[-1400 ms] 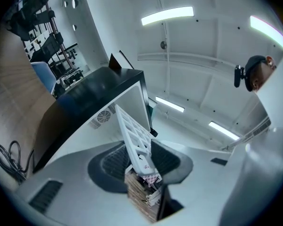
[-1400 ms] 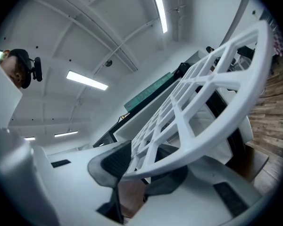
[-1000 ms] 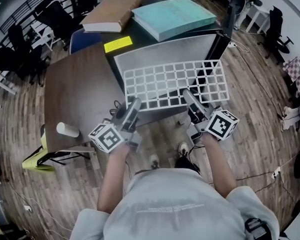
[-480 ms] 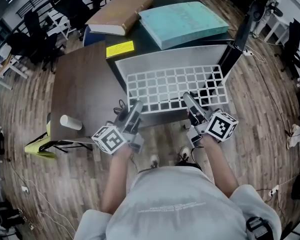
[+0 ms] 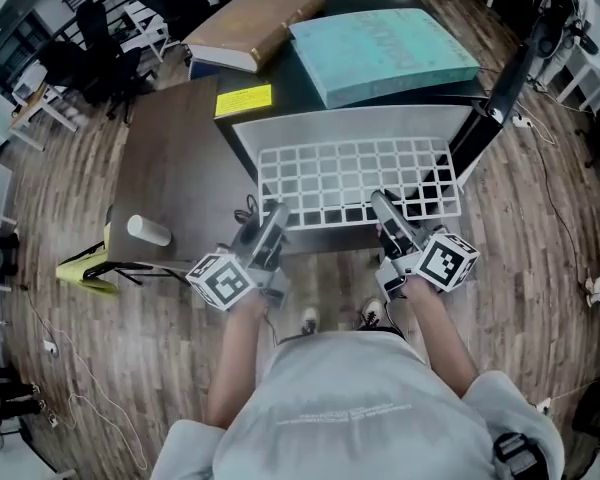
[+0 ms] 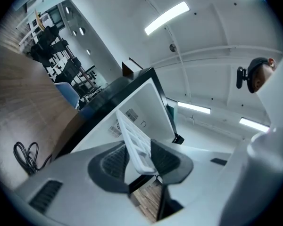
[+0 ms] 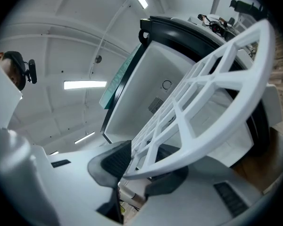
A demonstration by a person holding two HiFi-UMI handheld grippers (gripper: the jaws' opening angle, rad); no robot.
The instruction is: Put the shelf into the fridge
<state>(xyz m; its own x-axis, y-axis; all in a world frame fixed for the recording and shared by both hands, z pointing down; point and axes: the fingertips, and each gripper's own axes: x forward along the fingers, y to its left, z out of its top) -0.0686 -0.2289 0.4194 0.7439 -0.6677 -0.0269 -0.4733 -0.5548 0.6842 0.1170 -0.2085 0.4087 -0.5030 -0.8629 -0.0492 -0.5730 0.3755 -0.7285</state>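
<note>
A white grid shelf [image 5: 355, 181] hangs roughly level in front of the open fridge [image 5: 350, 128], its far edge over the white interior. My left gripper [image 5: 273, 218] is shut on the shelf's near edge at the left. My right gripper [image 5: 385, 208] is shut on the same edge at the right. The left gripper view has the shelf [image 6: 134, 140] edge-on between the dark pads [image 6: 114, 161] of the left gripper [image 6: 139, 161], with the fridge [image 6: 141, 107] behind. In the right gripper view the shelf [image 7: 203, 102] runs out from the right gripper [image 7: 141, 166] toward the fridge [image 7: 165, 86].
The fridge's black door [image 5: 500, 93] stands open at the right. A teal box [image 5: 380, 43] and a brown box [image 5: 255, 28] lie on top of the fridge. A brown table [image 5: 170, 183] at the left carries a white cylinder [image 5: 150, 230] and a black cable [image 5: 248, 211].
The shelf has shifted a little further toward the fridge's opening, with both grippers still holding its near edge. The head view has drifted, so the scene sits lower in the frame.
</note>
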